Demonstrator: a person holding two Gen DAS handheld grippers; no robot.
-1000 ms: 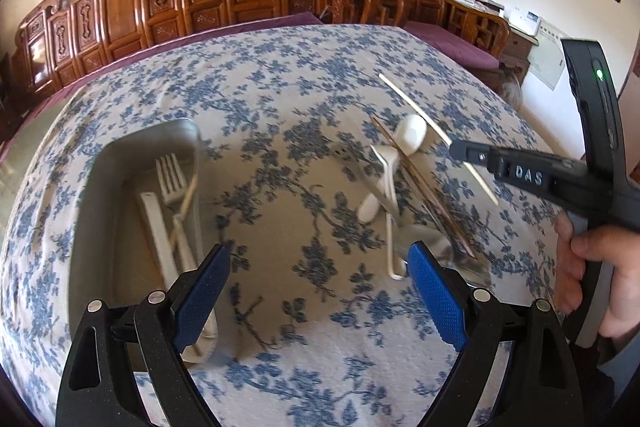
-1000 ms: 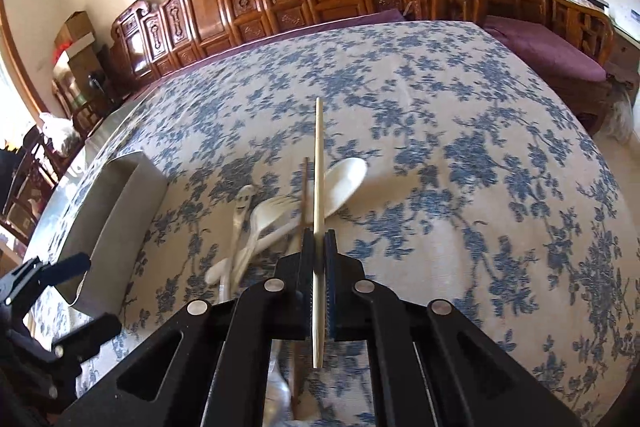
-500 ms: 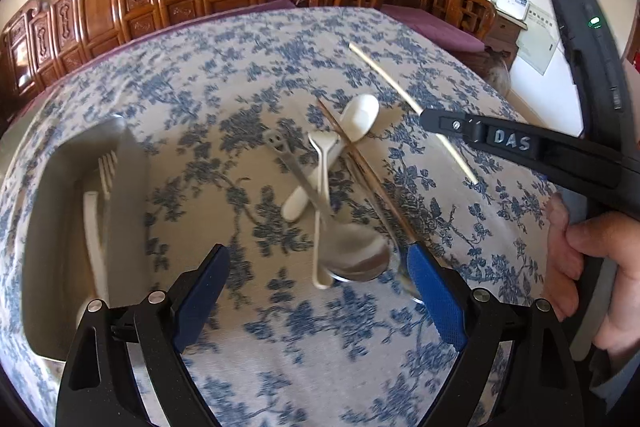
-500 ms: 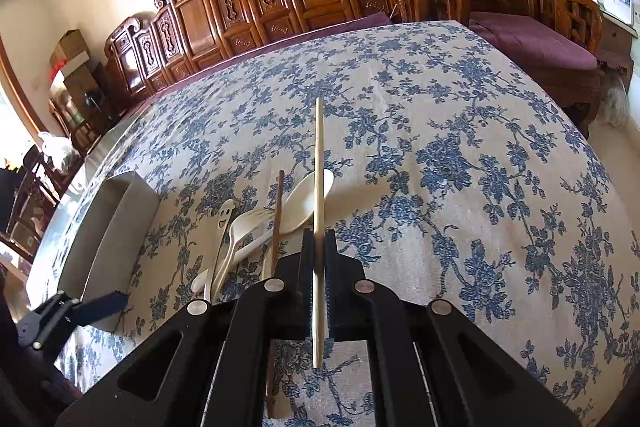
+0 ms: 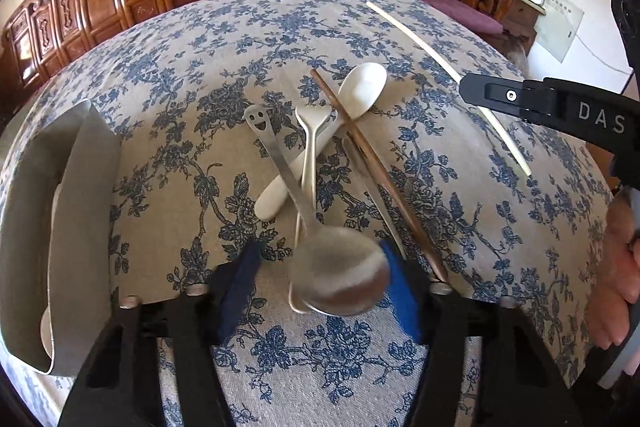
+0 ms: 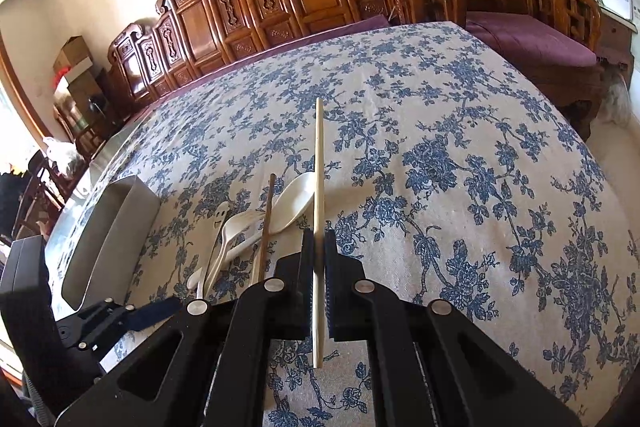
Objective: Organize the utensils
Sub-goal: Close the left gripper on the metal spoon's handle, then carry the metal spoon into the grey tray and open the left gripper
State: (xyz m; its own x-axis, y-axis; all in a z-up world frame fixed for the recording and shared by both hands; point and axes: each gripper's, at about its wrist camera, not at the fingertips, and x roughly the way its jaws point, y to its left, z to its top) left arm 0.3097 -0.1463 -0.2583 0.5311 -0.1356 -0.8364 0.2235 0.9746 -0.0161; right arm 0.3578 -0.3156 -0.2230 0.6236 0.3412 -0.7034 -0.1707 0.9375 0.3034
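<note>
**Left claw closing around the steel spoon's bowl**

The polished stainless-steel spoon with a smiley face cut into its handle end (image 5: 304, 203) lies on top of a small heap of utensils on the blue-flowered tablecloth (image 5: 224, 59). Its round bowl sits nearest the left gripper (image 5: 316, 291), directly between the two blue pads, and its handle runs away from the claw, up and slightly left across the cloth. So the long axis points roughly along the gripper's own line, and the pads would meet the bowl across its width. The jaws have just been closing; they stand partly drawn in with the bowl between them, the right pad at or very near the rim, the left pad with cloth showing beside it. Whether they press yet I cannot tell through the blur.

Under the steel spoon lie a slim white plastic spoon (image 5: 310, 147), a broad cream ceramic soup spoon (image 5: 356, 95) and a dark brown wooden chopstick (image 5: 372, 163), which crosses both white spoons.

The right gripper (image 6: 318, 283) is clamped on a pale bamboo chopstick (image 6: 319, 187), held off to the right of the heap and pointing away along the fingers.

The grey rectangular metal tray (image 5: 52, 227) stands well to the left, nearer the left hand.
</note>
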